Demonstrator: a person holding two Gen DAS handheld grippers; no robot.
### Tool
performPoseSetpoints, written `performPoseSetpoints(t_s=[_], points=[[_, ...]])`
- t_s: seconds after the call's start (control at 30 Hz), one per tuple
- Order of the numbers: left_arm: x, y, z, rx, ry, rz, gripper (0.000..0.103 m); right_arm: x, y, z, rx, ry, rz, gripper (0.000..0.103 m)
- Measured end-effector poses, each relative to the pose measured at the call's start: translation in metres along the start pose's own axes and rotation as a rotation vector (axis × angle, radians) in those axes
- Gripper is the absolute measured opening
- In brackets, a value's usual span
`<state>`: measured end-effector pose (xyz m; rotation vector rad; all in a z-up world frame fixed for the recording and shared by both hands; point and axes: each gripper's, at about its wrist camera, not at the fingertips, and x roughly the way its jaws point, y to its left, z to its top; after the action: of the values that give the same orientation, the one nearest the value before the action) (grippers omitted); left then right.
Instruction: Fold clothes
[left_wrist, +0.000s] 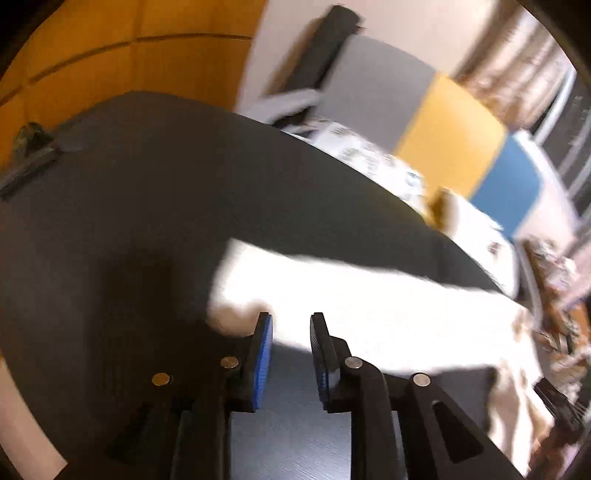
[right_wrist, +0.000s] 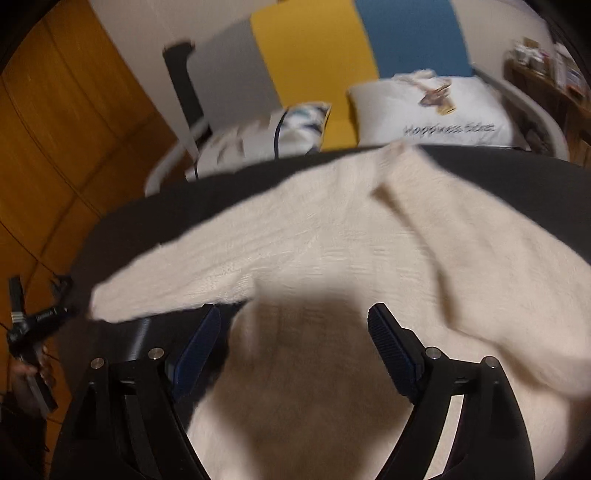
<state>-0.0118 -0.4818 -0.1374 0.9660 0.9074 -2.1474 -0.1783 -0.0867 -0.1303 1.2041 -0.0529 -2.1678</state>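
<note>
A cream knitted sweater (right_wrist: 332, 236) lies spread on a dark table (right_wrist: 155, 218). In the left wrist view one sleeve of the sweater (left_wrist: 351, 295) stretches across the table (left_wrist: 147, 206), very bright. My left gripper (left_wrist: 291, 325) hovers over the near edge of that sleeve, its jaws a little apart with nothing between the blue pads. My right gripper (right_wrist: 295, 317) hangs above the sweater's body with its jaws wide and nothing in them; its shadow falls on the knit below. The other gripper shows at the far left of the right wrist view.
Behind the table stands a bed with a grey, yellow and blue headboard (right_wrist: 306, 51) and white printed pillows (right_wrist: 432, 110). Wooden cupboard doors (left_wrist: 122, 59) fill the left. A small dark clamp-like object (left_wrist: 29, 151) sits at the table's far left corner.
</note>
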Motion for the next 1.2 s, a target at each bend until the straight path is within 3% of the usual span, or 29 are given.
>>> performPoseSetpoints(t_s=[0.1,0.13,0.23,0.33,0.43,0.53,0.6,0.7,0.77,0.8,1.0,1.1,1.13,1.17,1.2], points=[[-0.003,-0.050,-0.033,0.040,0.050,-0.143,0.020,-0.029,-0.052,0.004,0.125,0.018,-0.142,0.086],[-0.004,-0.069,-0.046,0.069,0.064,-0.180,0.021,-0.042,-0.068,0.000,0.169,0.009,-0.146,0.086],[-0.003,-0.133,-0.095,0.214,0.125,-0.256,0.021,-0.077,-0.080,-0.033,0.162,-0.002,-0.080,0.086],[0.002,-0.171,-0.133,0.327,0.185,-0.316,0.021,-0.103,-0.091,-0.080,0.218,-0.008,0.023,0.086],[-0.016,-0.200,-0.189,0.430,0.237,-0.360,0.021,-0.123,-0.120,-0.110,0.363,-0.075,0.064,0.086],[-0.037,-0.220,-0.228,0.506,0.263,-0.360,0.021,-0.129,-0.151,-0.119,0.523,-0.129,0.123,0.086],[-0.040,-0.224,-0.241,0.528,0.275,-0.345,0.021,-0.128,-0.154,-0.115,0.533,-0.149,0.146,0.086],[-0.047,-0.209,-0.247,0.518,0.285,-0.341,0.021,-0.122,-0.139,-0.099,0.415,-0.193,0.126,0.084],[-0.049,-0.206,-0.245,0.517,0.269,-0.341,0.021,-0.111,-0.135,-0.091,0.388,-0.192,0.118,0.072],[-0.050,-0.205,-0.244,0.522,0.256,-0.334,0.021,-0.105,-0.134,-0.087,0.386,-0.186,0.116,0.070],[-0.039,-0.203,-0.239,0.524,0.250,-0.341,0.021,-0.072,-0.157,-0.080,0.587,-0.203,0.201,0.070],[-0.038,-0.201,-0.242,0.528,0.233,-0.352,0.021,-0.061,-0.166,-0.068,0.605,-0.248,0.122,0.070],[-0.038,-0.200,-0.242,0.534,0.227,-0.356,0.021,-0.057,-0.167,-0.064,0.589,-0.249,0.074,0.063],[-0.037,-0.199,-0.242,0.532,0.227,-0.363,0.021,-0.055,-0.164,-0.059,0.554,-0.235,0.019,0.018],[-0.037,-0.197,-0.242,0.524,0.231,-0.373,0.021,-0.053,-0.160,-0.053,0.510,-0.215,-0.040,0.006]])
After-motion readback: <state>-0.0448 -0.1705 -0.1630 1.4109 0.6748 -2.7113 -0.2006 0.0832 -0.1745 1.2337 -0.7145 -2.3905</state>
